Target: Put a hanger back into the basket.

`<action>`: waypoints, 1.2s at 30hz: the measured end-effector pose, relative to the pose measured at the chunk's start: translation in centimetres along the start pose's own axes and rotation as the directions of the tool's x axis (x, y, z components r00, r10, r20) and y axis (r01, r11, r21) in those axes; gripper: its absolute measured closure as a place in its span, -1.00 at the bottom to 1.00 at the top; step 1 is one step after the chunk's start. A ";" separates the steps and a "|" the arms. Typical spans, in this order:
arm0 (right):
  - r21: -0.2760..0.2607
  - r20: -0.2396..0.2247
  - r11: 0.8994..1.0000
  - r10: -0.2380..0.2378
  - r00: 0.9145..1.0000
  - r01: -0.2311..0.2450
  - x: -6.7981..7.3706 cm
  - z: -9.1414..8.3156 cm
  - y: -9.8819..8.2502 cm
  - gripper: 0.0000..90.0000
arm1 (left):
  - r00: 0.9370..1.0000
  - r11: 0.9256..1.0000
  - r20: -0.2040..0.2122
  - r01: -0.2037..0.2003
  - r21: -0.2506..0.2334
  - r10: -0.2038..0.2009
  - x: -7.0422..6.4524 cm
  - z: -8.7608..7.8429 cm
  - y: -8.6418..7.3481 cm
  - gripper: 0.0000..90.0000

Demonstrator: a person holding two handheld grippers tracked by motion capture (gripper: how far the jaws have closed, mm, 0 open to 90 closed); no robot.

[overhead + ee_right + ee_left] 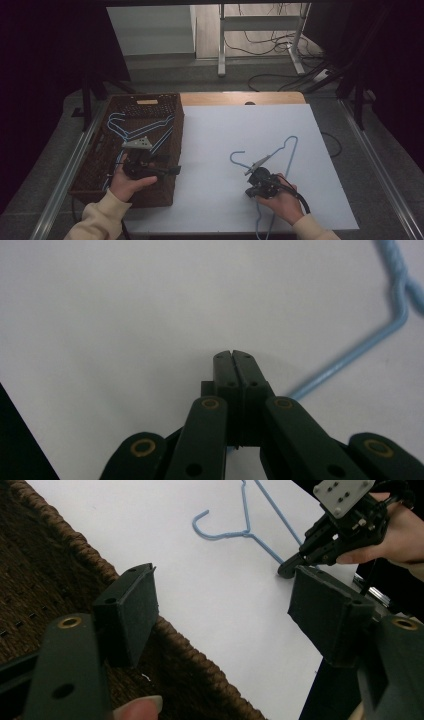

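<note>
Wicker basket (165,150) left, holding blue hangers (131,131); white sheet (215,150) under loose hanger (280,155).

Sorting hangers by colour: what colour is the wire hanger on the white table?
Light blue wire hanger, clearest in the left gripper view.

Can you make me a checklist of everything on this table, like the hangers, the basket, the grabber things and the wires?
Surface: white table top, bare in the middle.
Job's things: one blue hanger lies flat on the white top; more blue hangers lie in the brown wicker basket at the left.
Clutter: nothing seen.
Grippers: left gripper open, over the basket's edge, holding nothing; right gripper shut on the blue hanger's wire.
Cables: a black cable trails from the right gripper; more cables lie on the floor behind.
Surroundings: a white desk frame behind, dark at both sides.
</note>
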State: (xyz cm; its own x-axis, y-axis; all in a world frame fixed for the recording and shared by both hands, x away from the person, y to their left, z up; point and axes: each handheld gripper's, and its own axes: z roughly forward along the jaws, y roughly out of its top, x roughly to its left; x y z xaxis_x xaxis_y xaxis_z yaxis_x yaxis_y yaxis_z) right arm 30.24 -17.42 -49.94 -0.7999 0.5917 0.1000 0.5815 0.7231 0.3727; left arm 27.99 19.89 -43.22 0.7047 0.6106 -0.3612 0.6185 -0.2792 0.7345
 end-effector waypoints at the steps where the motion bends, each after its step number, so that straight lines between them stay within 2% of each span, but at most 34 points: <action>1: -0.002 0.008 1.000 0.010 1.000 -0.010 -0.2 -0.3 0.0 1.00 | 1.000 1.000 0.000 0.001 0.000 -0.001 0.0 0.0 0.0 -0.39; 3: -0.006 0.035 0.999 0.037 0.999 -0.037 -0.8 -0.8 -0.5 1.00 | 1.000 1.000 0.001 0.004 -0.001 -0.004 0.1 -0.1 -0.1 -0.39; 4: -0.006 0.035 0.999 0.037 0.999 -0.037 -0.8 -0.8 -0.5 1.00 | 1.000 1.000 0.000 0.006 -0.001 -0.006 0.1 -0.1 -0.1 -0.39; 6: -0.026 0.035 0.997 0.078 0.996 -0.077 -1.5 -1.2 -1.2 0.99 | 1.000 1.000 -0.001 0.006 -0.001 -0.006 0.2 -0.1 -0.2 -0.39; 7: -0.020 0.068 0.997 0.082 0.994 -0.081 -1.8 -1.5 -1.7 0.99 | 1.000 1.000 -0.001 0.007 -0.001 -0.007 0.2 -0.1 -0.2 -0.39; 8: -0.025 0.066 0.995 0.101 0.993 -0.099 -2.2 -1.7 -2.3 1.00 | 1.000 1.000 -0.002 0.007 -0.002 -0.007 0.1 -0.1 -0.2 -0.39; 11: -0.008 0.075 0.994 0.111 0.991 -0.111 -2.4 -1.5 -2.8 1.00 | 1.000 1.000 -0.003 0.005 -0.001 -0.005 0.1 -0.1 -0.1 -0.39; 12: -0.015 0.063 0.993 0.114 0.992 -0.113 -2.4 -1.6 -2.9 1.00 | 1.000 1.000 -0.003 0.003 0.002 -0.003 0.0 0.1 0.0 -0.39; 13: -0.015 0.041 0.994 0.112 0.993 -0.111 -2.3 -1.4 -2.8 1.00 | 1.000 1.000 -0.003 0.003 0.002 -0.003 0.0 0.1 0.0 -0.39; 15: -0.009 0.052 0.996 0.084 0.995 -0.083 -1.7 -1.2 -2.4 1.00 | 1.000 1.000 0.000 0.000 0.006 0.000 0.0 0.2 0.0 -0.39; 18: -0.011 0.037 0.997 0.072 0.997 -0.072 -1.3 -0.8 -1.7 0.99 | 1.000 1.000 0.001 -0.001 0.006 0.001 0.0 0.2 0.0 -0.39; 23: -0.030 0.019 0.996 0.081 0.997 -0.080 -1.2 -0.4 -0.9 0.99 | 1.000 1.000 0.000 0.002 0.002 -0.002 0.1 0.1 -0.1 -0.39; 27: -0.045 0.019 0.996 0.074 0.997 -0.073 -0.8 0.1 0.4 0.99 | 1.000 1.000 0.002 0.000 0.005 0.000 0.1 0.1 0.0 -0.39; 28: -0.065 0.008 0.995 0.077 0.997 -0.077 -0.6 0.3 1.1 0.99 | 1.000 1.000 0.001 0.000 0.005 0.000 0.1 0.1 0.0 -0.39; 30: -0.048 -0.010 0.996 0.081 0.997 -0.082 -0.6 0.8 1.4 0.99 | 1.000 1.000 0.001 0.001 0.004 -0.001 0.1 0.1 0.0 -0.39; 31: -0.037 -0.010 0.996 0.078 0.997 -0.079 -0.5 1.3 1.6 0.99 | 1.000 1.000 0.000 0.001 0.004 -0.001 0.1 0.1 -0.1 -0.39; 33: -0.040 0.013 0.997 0.063 0.998 -0.063 -0.3 1.0 2.0 0.99 | 1.000 1.000 0.001 0.005 0.001 -0.005 0.2 0.0 -0.2 -0.39; 36: -0.053 0.026 0.994 0.096 0.995 -0.095 -1.0 0.2 1.5 0.99 | 1.000 1.000 0.001 0.010 -0.002 -0.010 0.4 -0.2 -0.3 -0.39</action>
State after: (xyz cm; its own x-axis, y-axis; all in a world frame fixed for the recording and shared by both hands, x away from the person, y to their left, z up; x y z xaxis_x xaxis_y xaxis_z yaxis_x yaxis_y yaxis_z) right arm 31.92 -16.81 -49.60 -0.7361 0.6676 0.1117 0.6461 0.6436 0.4103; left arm 28.02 20.31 -43.45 0.6988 0.6130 -0.3688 0.6246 -0.2715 0.7322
